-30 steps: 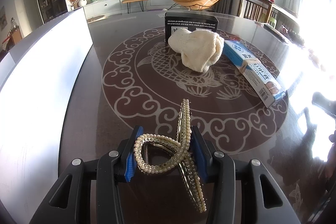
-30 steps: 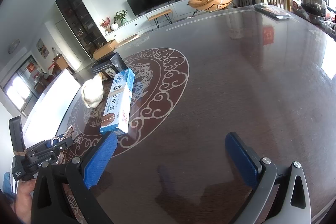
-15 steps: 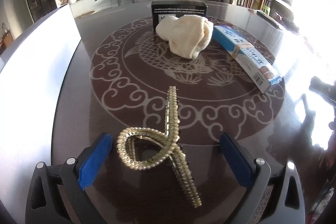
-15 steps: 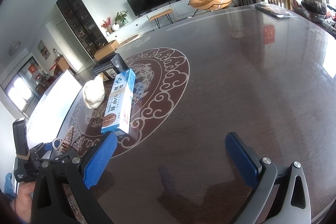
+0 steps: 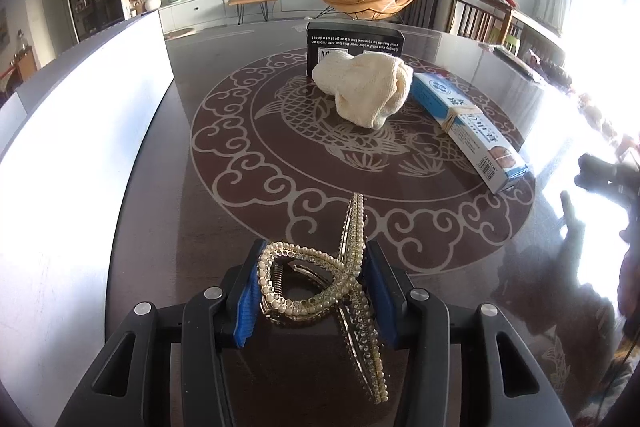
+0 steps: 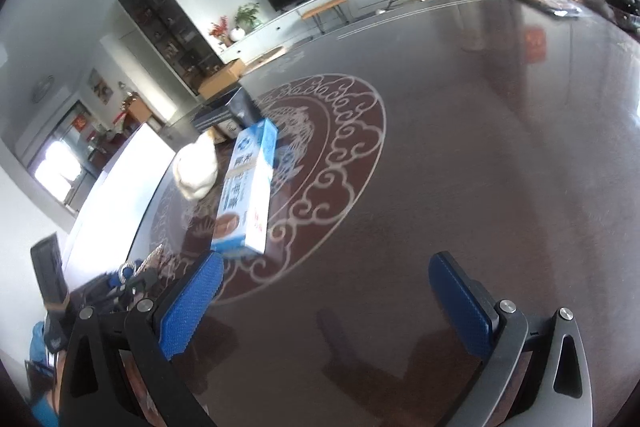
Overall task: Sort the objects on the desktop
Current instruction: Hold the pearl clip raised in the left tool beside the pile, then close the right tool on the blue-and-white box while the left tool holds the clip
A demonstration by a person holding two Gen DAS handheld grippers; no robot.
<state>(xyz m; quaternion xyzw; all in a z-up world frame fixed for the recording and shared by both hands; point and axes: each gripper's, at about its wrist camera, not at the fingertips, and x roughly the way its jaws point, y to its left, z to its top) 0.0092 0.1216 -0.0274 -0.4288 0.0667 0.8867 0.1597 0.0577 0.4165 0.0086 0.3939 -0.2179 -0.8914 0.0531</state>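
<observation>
Left gripper (image 5: 312,291) low over dark patterned table (image 5: 224,227), clenched on gold pearl-studded hair claw (image 5: 320,283) at 6 o'clock. Right gripper (image 6: 324,303) hovering, spread wide, holding nothing.

The table (image 5: 168,155) is dark brown and glossy, with a big pale round medallion of cloud swirls and a scaly fish in the middle. Hair clip (image 5: 320,283) is gold, lined with rows of tiny pearly white beads. Cloth (image 5: 364,87) is cream, knitted looking. Long box (image 5: 468,127) is blue and white, the other box (image 5: 354,41) black with white lettering. Both grippers have black frames and blue textured pads (image 6: 190,307).
</observation>
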